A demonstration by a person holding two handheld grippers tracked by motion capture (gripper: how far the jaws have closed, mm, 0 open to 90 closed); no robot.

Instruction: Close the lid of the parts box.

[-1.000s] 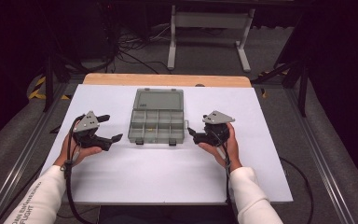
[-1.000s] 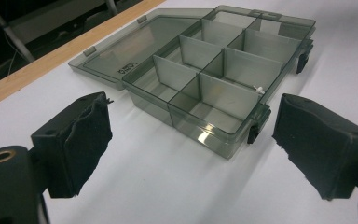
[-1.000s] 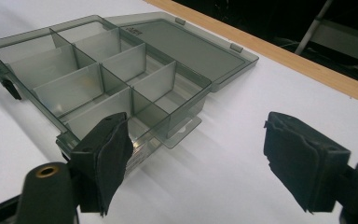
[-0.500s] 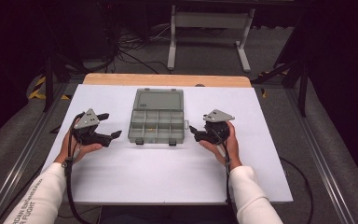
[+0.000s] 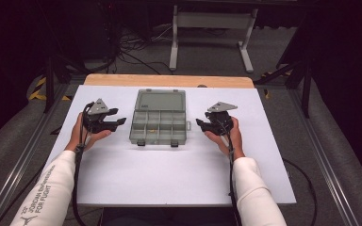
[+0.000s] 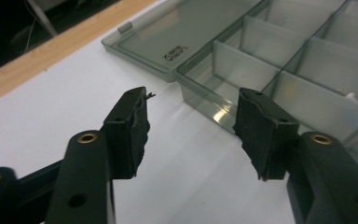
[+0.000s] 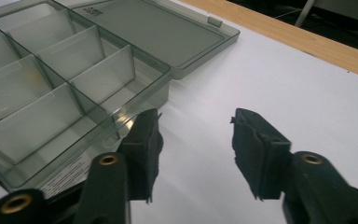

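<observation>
I hold one gripper on each side of the organiser box (image 5: 159, 123), which lies in the middle of the white table (image 5: 169, 174) with its lid (image 5: 161, 100) folded flat toward the far edge and its compartments open to the top. My left gripper (image 5: 115, 123) sits just left of the box and my right gripper (image 5: 201, 125) just right of it, both pointing inward at the box's side walls, so I judge that I am bracketing it from both ends to steady or shift it.

Both pairs of jaws have just been closing, yet they stand apart with nothing between them. In the left gripper view the pads (image 6: 130, 126) frame bare table, and the box's corner (image 6: 205, 95) lies just beyond them, not touched. In the right gripper view one of my fingers (image 7: 147, 140) is just beside the box's near wall (image 7: 88, 135), and I cannot tell whether it grazes it; the other hangs over plain table.

Most compartments look empty; a small pale bit (image 6: 354, 97) lies in one, and a small yellowish speck (image 5: 151, 127) in another. The clear thin walls would flex, I think, so a light grip low on a wall suits best.
</observation>
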